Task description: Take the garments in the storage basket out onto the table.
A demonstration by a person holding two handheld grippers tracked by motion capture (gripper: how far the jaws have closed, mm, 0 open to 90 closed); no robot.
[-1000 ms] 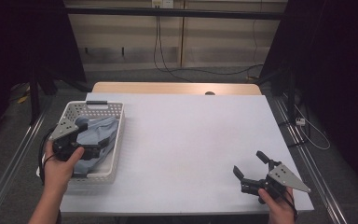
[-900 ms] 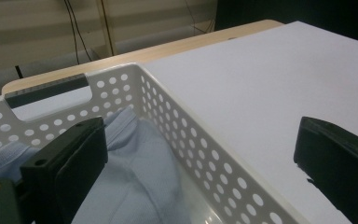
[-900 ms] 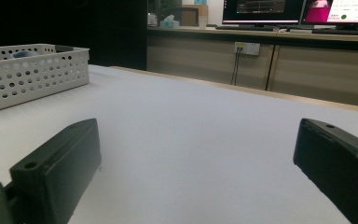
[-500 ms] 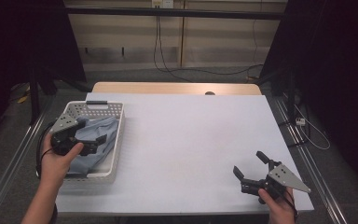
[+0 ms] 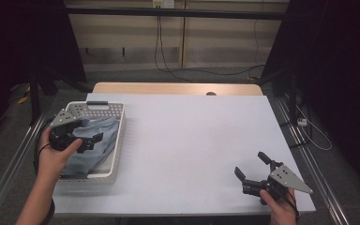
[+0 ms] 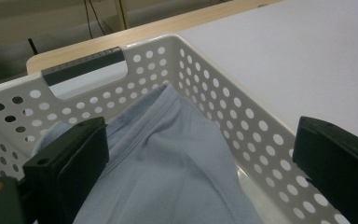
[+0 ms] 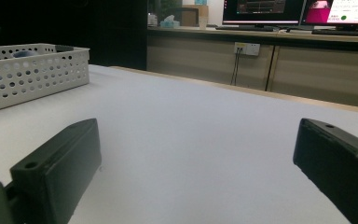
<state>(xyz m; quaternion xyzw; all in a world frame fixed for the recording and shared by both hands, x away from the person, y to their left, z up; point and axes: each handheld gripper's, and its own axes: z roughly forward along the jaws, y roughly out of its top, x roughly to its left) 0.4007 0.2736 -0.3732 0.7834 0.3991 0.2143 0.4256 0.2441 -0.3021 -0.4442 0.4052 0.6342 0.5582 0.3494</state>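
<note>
Since a moment ago my left gripper (image 5: 90, 137) has drifted a little toward the basket's (image 5: 115, 165) far end, jaws spread wide over the light blue cloth (image 6: 168, 172) lying bunched just beneath them inside the white basket. My right gripper (image 5: 252, 166) rests near the table's (image 5: 192, 136) near right corner, jaws also apart, gripping nothing.

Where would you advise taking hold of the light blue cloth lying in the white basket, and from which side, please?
Probably the raised fold along the middle of the light blue cloth, taken from above. The white basket has perforated walls standing around the cloth, so a sideways approach is blocked. The left gripper hangs open over it, its jaws either side of that fold.
</note>
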